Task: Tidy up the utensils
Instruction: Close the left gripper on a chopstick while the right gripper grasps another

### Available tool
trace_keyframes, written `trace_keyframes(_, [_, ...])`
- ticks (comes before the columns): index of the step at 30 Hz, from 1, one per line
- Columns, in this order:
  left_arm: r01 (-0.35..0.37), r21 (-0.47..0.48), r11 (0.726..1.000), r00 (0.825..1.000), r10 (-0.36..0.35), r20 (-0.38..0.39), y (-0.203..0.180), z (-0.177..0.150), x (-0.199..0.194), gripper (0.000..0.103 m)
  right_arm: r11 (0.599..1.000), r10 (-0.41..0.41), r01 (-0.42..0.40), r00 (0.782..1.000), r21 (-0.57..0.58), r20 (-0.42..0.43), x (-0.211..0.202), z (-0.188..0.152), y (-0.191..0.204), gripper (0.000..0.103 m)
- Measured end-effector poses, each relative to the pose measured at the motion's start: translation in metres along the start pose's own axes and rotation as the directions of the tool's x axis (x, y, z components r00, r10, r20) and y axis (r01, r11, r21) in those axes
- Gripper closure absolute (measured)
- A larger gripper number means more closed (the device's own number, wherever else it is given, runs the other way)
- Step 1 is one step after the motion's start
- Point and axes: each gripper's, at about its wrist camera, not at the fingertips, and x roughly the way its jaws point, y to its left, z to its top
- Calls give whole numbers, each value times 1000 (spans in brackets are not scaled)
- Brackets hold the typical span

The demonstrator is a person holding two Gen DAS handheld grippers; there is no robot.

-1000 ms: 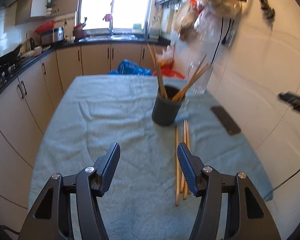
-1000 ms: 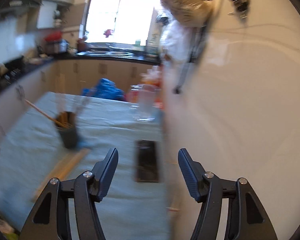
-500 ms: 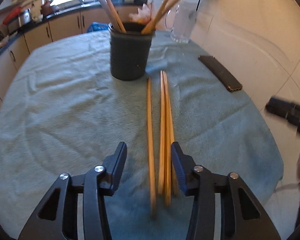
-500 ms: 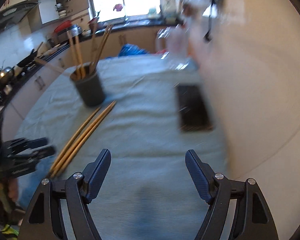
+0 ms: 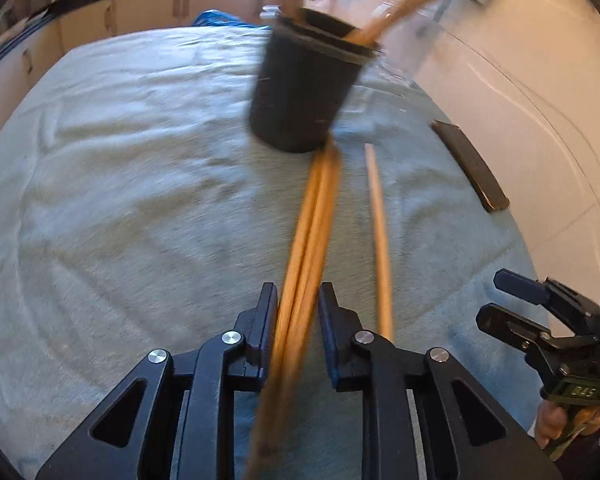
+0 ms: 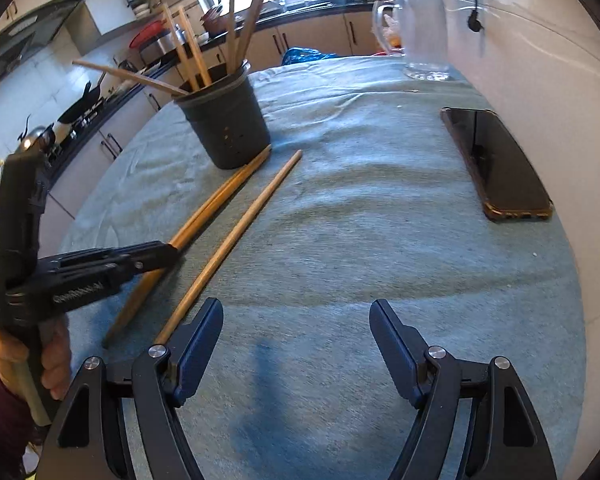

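Note:
A dark utensil holder (image 5: 300,92) (image 6: 226,124) with several wooden chopsticks in it stands on the teal cloth. My left gripper (image 5: 298,304) (image 6: 168,252) is shut on a bundle of wooden chopsticks (image 5: 308,232) (image 6: 216,204) whose far tips lie at the holder's base. One single chopstick (image 5: 378,236) (image 6: 236,236) lies on the cloth just right of the bundle. My right gripper (image 6: 296,332) is open and empty above the cloth near the front edge; it also shows in the left wrist view (image 5: 516,300).
A dark phone (image 6: 496,160) (image 5: 470,164) lies on the cloth near the right wall. A glass jug (image 6: 420,36) stands at the far right. The teal cloth (image 6: 360,248) covers the table. Kitchen counters run behind and to the left.
My left gripper moved forward and closed on the chopstick bundle, leaving one chopstick on the cloth. My right gripper swung left and down toward the table.

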Motion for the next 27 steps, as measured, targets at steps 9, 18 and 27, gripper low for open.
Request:
trace_keyframes(9, [57, -106, 993, 998, -56, 20, 42, -13, -18, 83, 999, -14, 13, 999, -44, -30, 42, 21, 41, 36])
trace_keyframes(18, [36, -184, 982, 999, -36, 5, 53, -15, -23, 91, 979, -183, 180, 983, -90, -20, 56, 32, 50, 89])
trace_keyframes(27, [51, -381, 923, 999, -54, 3, 99, -40, -44, 102, 981, -192, 193, 980, 16, -42, 23, 9, 1, 95])
